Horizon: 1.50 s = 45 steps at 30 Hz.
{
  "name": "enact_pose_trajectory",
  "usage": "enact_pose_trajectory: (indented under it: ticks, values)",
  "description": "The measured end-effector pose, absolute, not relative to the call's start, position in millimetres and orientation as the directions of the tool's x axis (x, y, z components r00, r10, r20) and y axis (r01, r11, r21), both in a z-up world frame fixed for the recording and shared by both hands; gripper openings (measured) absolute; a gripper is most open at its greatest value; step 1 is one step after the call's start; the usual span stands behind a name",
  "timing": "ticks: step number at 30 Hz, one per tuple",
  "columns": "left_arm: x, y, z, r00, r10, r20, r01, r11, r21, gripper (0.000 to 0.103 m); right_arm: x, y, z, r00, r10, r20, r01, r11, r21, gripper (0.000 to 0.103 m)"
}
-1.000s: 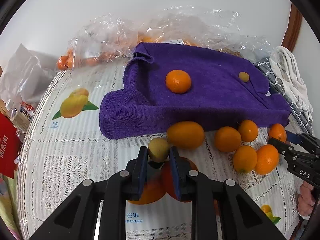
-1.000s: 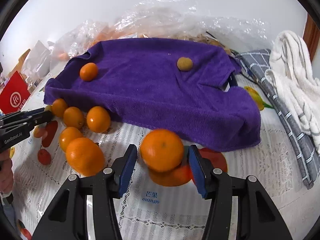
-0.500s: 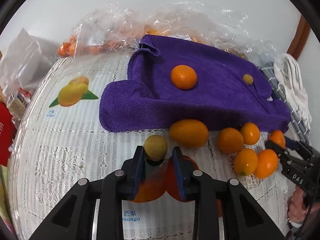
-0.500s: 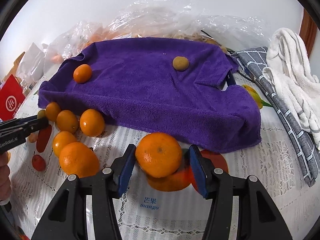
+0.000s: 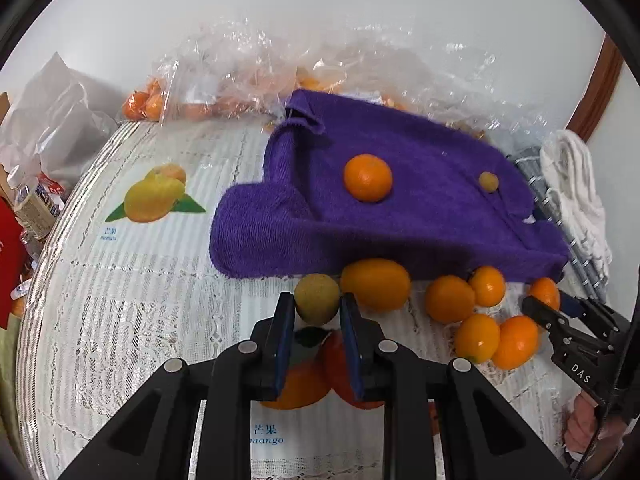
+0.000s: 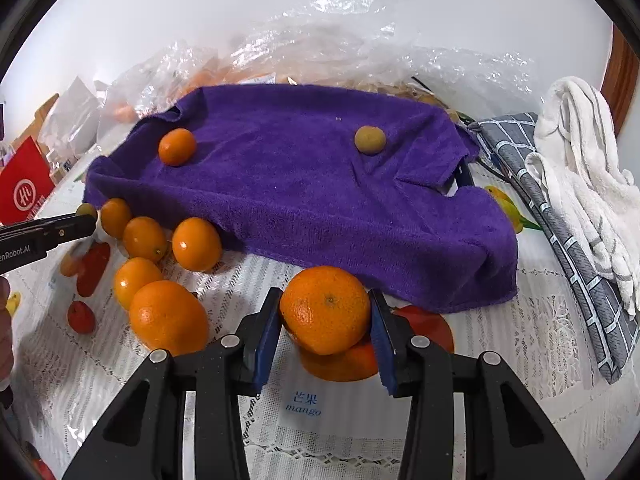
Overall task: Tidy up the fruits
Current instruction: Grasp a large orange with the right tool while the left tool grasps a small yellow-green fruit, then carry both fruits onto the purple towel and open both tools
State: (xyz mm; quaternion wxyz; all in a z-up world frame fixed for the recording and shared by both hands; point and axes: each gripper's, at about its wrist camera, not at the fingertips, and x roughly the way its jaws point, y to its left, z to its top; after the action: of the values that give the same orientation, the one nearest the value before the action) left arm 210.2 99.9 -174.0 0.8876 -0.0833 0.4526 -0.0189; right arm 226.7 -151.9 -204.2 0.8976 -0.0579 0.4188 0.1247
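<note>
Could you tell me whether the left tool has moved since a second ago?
Yes. The left tool, shut on the small yellow-green fruit, has advanced toward the purple towel, whose near edge now looms closer and larger in the left wrist view.

A home dining spot, table (image 5: 120,300) under a lace-and-plastic cover printed with mangoes, crumpled clear plastic bags (image 6: 320,52) of fruit by a plain white wall, purple towel (image 6: 304,192), checked grey cloth (image 6: 560,232), white towel (image 6: 580,168), wooden door frame (image 5: 596,88), red packet (image 6: 24,192)
</note>
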Motion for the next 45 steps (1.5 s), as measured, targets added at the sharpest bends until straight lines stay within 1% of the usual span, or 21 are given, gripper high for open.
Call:
enact_pose_trajectory:
  ticks: [5, 15, 17, 18, 21, 24, 28, 32, 36, 39, 41, 45]
  values:
    - [207.5, 99.6, -166.7, 0.612, -0.133, -0.779, -0.030, 0.981, -0.191, 0.022, 222.0, -158.1, -192.4, 0.647, 0.208, -0.734, -0.273, 0.962, 0.031, 0.042]
    - [198.9, 87.6, -146.7, 0.683, -0.084, -0.725, -0.004, 0.993, -0.119, 0.022, 208.7, -164.9, -169.0, 0.696, 0.272, -0.664, -0.299, 0.951, 0.076, 0.042]
    - [196.8, 83.5, -142.0, 0.696, -0.059, -0.716, -0.007, 0.996, -0.090, 0.022, 209.4, -167.8, -166.2, 0.696, 0.296, -0.654, -0.303, 0.947, 0.106, 0.042]
    - [195.9, 81.3, -138.7, 0.700, -0.070, -0.711, 0.005, 0.996, -0.094, 0.022, 210.5, -169.7, -164.9, 0.694, 0.305, -0.652, -0.301, 0.946, 0.122, 0.042]
    - [195.9, 77.5, -128.5, 0.701, -0.092, -0.708, 0.013, 0.993, -0.116, 0.022, 215.1, -171.7, -161.7, 0.692, 0.262, -0.673, -0.269, 0.958, 0.097, 0.042]
    - [196.9, 71.5, -113.6, 0.700, -0.075, -0.710, 0.011, 0.996, -0.094, 0.022, 219.2, -175.4, -152.4, 0.693, 0.243, -0.678, -0.249, 0.964, 0.091, 0.042]
    - [203.6, 64.0, -89.8, 0.728, -0.041, -0.684, 0.007, 0.999, -0.052, 0.022, 227.9, -176.9, -131.9, 0.715, 0.224, -0.662, -0.237, 0.969, 0.072, 0.042]
    - [219.7, 63.0, -77.4, 0.749, -0.046, -0.661, -0.011, 0.997, -0.081, 0.023, 245.2, -172.2, -113.4, 0.723, 0.230, -0.652, -0.251, 0.966, 0.063, 0.042]
    - [235.6, 64.7, -86.8, 0.748, -0.048, -0.662, -0.030, 0.994, -0.106, 0.023, 259.9, -162.7, -105.1, 0.737, 0.228, -0.636, -0.260, 0.965, 0.045, 0.042]
    - [241.6, 66.5, -103.2, 0.745, -0.065, -0.664, -0.039, 0.989, -0.141, 0.023, 266.1, -158.0, -113.2, 0.736, 0.237, -0.634, -0.268, 0.962, 0.049, 0.042]
    - [245.5, 65.9, -116.4, 0.741, -0.075, -0.668, -0.033, 0.988, -0.148, 0.022, 269.9, -156.3, -124.4, 0.719, 0.240, -0.653, -0.275, 0.960, 0.051, 0.042]
    - [251.1, 61.5, -132.2, 0.734, -0.064, -0.676, -0.012, 0.994, -0.108, 0.023, 280.2, -157.1, -147.1, 0.687, 0.236, -0.687, -0.279, 0.959, 0.051, 0.042]
